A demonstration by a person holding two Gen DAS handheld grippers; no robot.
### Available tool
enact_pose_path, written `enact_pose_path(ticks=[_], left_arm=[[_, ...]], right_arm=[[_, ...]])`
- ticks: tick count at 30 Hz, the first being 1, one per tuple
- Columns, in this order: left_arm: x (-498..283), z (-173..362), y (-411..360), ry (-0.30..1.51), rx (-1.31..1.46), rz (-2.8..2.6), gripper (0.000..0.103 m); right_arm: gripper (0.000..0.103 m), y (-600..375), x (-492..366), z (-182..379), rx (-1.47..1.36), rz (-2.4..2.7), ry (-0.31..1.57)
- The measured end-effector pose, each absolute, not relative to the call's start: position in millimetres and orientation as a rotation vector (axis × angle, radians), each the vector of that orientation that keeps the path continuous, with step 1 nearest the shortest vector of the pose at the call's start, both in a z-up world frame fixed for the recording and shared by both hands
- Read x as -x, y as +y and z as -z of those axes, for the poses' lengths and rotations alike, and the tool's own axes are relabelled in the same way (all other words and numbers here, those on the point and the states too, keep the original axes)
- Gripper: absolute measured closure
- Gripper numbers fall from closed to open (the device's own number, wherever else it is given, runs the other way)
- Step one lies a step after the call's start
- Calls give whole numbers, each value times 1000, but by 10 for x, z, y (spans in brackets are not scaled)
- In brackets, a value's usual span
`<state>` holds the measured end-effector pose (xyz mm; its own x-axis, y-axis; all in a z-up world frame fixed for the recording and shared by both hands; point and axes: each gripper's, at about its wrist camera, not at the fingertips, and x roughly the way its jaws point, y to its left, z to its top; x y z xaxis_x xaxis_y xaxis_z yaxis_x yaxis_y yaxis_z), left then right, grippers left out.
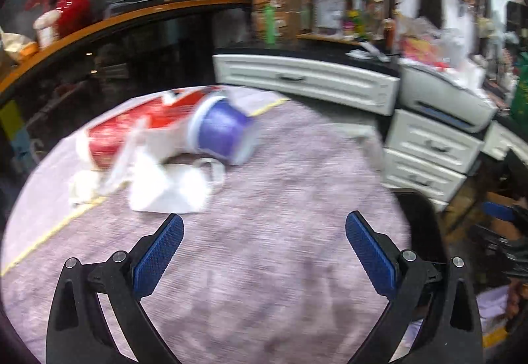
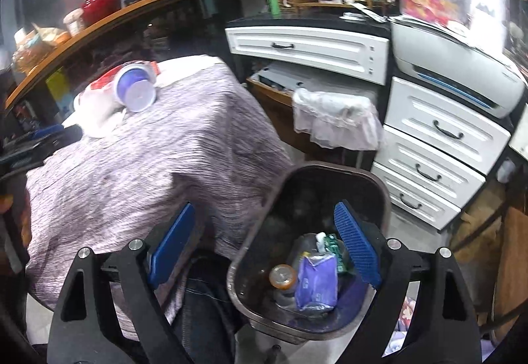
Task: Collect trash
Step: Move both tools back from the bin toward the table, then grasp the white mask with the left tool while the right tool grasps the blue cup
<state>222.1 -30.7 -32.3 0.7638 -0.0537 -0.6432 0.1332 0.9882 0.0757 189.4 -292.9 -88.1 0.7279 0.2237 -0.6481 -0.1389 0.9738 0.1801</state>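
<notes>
Remaining trash: purple cup (image 1: 221, 133) on its side with white wrappers (image 1: 171, 189), ahead-left of your left tool (image 1: 264, 248). Both tools gape empty; right tool (image 2: 264, 242) over bin (image 2: 264, 308). Straddle the cup's wall, then close.

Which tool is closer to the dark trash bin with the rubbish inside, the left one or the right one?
Right. The right tool hangs open just above the dark trash bin, one pad over its opening. The left tool is over the purple tablecloth, beside the bin's rim.

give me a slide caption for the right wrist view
Open right gripper above a dark bin holding trash, purple cup left on the table.
</notes>
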Motion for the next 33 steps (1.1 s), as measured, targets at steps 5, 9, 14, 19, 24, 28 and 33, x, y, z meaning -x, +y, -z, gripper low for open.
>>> enact_pose_path(ticks=[5,9,14,19,24,28,33], left_arm=[[-2564,352,40,731,-111,-24,8],[-2874,419,234,782,-51,-57,19],[-3088,527,425,811,2,-119,40],[-2995,543,596,807,40,-126,60],[-2771,520,810,804,78,-101,73],[-2556,480,970,792,117,-71,76],[-2232,422,1113,763,149,-15,76]], right_arm=[[17,-2697,-1957,837,-104,-246,725],[17,-2541,-1981,829,-80,-270,727],[17,-2401,-2025,836,-60,-289,742],[17,-2220,-2151,755,-39,-321,731],[17,-1899,-2442,611,-2,-389,710],[17,-1547,-2775,517,38,-465,722],[17,-1069,-3136,448,149,-554,739]])
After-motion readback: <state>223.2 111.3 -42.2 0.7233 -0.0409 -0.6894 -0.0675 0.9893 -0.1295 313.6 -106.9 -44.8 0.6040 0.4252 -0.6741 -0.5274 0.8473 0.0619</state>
